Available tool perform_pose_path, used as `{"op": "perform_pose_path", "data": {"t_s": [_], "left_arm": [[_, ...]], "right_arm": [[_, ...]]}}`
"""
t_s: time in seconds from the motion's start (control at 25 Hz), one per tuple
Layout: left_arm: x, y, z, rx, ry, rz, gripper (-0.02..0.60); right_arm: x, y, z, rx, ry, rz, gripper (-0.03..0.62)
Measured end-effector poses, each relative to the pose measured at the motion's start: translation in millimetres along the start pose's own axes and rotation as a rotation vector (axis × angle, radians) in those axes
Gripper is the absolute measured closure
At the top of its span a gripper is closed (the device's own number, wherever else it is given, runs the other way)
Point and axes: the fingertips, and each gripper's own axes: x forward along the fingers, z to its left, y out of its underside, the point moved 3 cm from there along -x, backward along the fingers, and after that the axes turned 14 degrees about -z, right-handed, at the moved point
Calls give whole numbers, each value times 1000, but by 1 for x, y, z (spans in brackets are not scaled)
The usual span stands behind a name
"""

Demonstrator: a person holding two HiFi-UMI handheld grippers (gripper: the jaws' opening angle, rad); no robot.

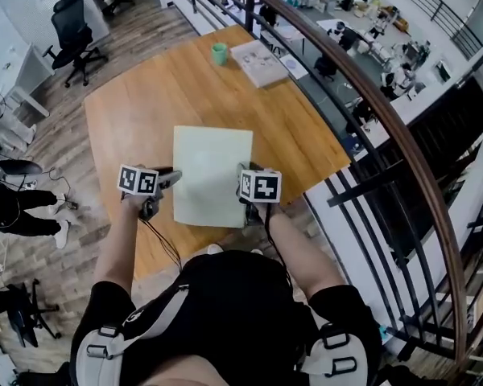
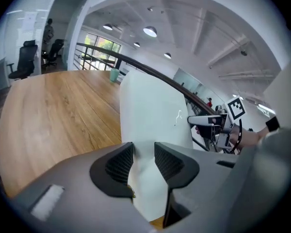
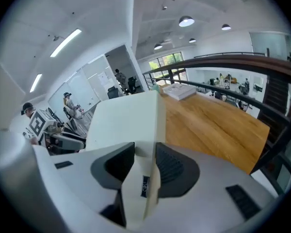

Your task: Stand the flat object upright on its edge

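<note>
The left hand-held gripper (image 1: 167,181) and right hand-held gripper (image 1: 245,188) clamp the left and right edges of the board (image 1: 212,167), tilted over the counter (image 1: 137,103). Uneven grip could let it twist and fall flat.

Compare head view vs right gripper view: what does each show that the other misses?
Head view only: the pale board in full outline, the marker cube on the right gripper, the person's body. Right gripper view only: jaws clamped on the board's thick edge, a small dark label there, ceiling lights. Both: board, wooden table, left gripper.
</note>
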Motion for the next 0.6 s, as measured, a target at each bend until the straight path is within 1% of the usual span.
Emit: {"op": "perform_pose_path", "data": {"t_s": [0.12, 0.28, 0.44, 0.6], "left_arm": [[-24, -10, 5, -37, -27, -119, 453], [-55, -22, 11, -52, -69, -256, 462], [-84, -39, 16, 10, -138, -327, 463], [-106, -56, 20, 59, -187, -408, 463]], "right_arm": [[5, -19, 20, -84, -52, -41, 453], [12, -43, 49, -164, -130, -99, 453], [18, -71, 80, -232, -212, -179, 453], [24, -97, 106, -296, -293, -278, 453]]}}
